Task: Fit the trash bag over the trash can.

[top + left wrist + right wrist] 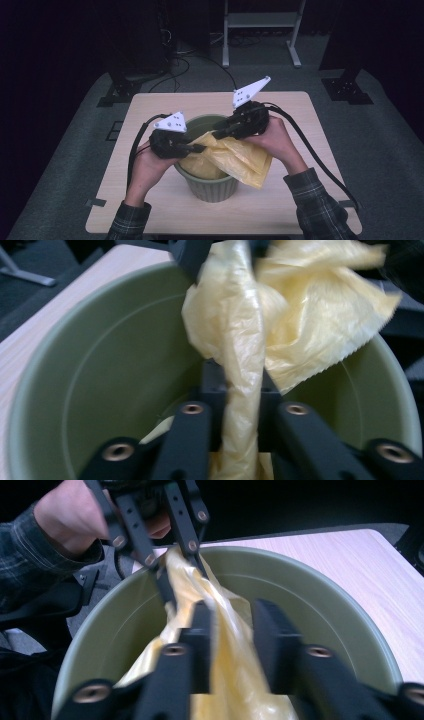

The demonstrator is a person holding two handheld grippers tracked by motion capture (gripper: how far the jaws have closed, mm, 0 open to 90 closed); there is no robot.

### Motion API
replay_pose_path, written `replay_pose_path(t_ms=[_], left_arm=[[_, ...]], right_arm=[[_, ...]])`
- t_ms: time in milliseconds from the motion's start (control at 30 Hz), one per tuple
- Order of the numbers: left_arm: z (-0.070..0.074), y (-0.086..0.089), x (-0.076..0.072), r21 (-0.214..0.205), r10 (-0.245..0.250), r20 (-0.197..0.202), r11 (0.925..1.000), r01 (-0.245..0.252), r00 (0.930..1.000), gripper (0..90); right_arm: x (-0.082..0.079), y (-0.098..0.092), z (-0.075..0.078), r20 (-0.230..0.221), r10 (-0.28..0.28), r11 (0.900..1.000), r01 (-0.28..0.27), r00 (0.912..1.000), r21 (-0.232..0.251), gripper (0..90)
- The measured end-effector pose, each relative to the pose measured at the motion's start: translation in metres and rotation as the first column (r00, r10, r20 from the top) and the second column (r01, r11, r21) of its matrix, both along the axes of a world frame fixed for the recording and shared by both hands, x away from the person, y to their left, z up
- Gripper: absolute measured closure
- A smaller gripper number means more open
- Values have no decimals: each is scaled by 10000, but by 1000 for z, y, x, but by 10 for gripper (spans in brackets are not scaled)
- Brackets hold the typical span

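- A person at a pale wooden worktop (pixel 150 200) works a yellow plastic bag (pixel 240 157) into a green ribbed bin (pixel 212 187) with a two-jaw gripper in each hand.
- The left gripper (pixel 243 390) has its jaws narrow, clamped on a twisted strand of the bag that runs straight up between them, along their own line.
- The right gripper (pixel 235 645) reaches in from the far side; a fold of the bag lies between its jaws against the left pad, with a gap showing at the other, so whether it truly grips I cannot tell.
- The two grippers face each other over the bin's mouth, with the film stretched between them.
- Part of the bag hangs inside the bin, while a loose corner drapes over the rim on the person's right.
- Judging by this, the bag's mouth must next be spread out towards the rim.
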State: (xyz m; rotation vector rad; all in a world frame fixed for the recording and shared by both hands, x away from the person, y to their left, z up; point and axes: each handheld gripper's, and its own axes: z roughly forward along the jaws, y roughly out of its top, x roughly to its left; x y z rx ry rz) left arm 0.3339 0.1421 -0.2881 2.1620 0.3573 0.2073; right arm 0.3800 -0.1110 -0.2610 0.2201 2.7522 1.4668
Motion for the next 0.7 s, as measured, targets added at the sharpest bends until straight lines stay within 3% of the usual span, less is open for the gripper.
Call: replay_pose_path(t_ms=[67, 267, 367, 467, 500, 633, 667, 700], left_arm=[[-1, 4, 2, -208, 376, 33, 9991, -375, 9993, 853], [-6, 11, 5, -462, 1139, -76, 9924, -1141, 9935, 854], [-9, 12, 6, -455, 1282, -120, 9907, -1286, 9917, 853], [-10, 11, 6, -445, 1389, -95, 9893, -1391, 9903, 853], [-11, 11, 5, -428, 1379, -103, 9895, -1382, 9904, 852], [-11, 11, 3, -423, 1382, -84, 9895, -1384, 9904, 852], [-11, 11, 3, -408, 1372, -63, 9897, -1374, 9905, 851], [-11, 11, 2, -370, 1341, -15, 9903, -1341, 9910, 847]], right_arm=[[-1, -9, 1, -84, -191, 9998, 192, 9998, 64, 566], [-9, -49, -3, -71, -815, 9966, 816, 9966, 103, 444], [-14, -75, -14, -451, -1083, 9936, 1095, 9931, 261, 369], [-17, -84, -21, -541, -1191, 9923, 1207, 9914, 264, 336], [-20, -90, -27, -505, -1583, 9873, 1589, 9861, 80, 295], [-15, -100, -39, -884, -1928, 9810, 1938, 9772, 21, 302], [-12, -103, -44, -1225, -1839, 9824, 1864, 9753, 88, 378], [-10, -105, -49, -1620, -1389, 9895, 1436, 9770, 177, 547]])
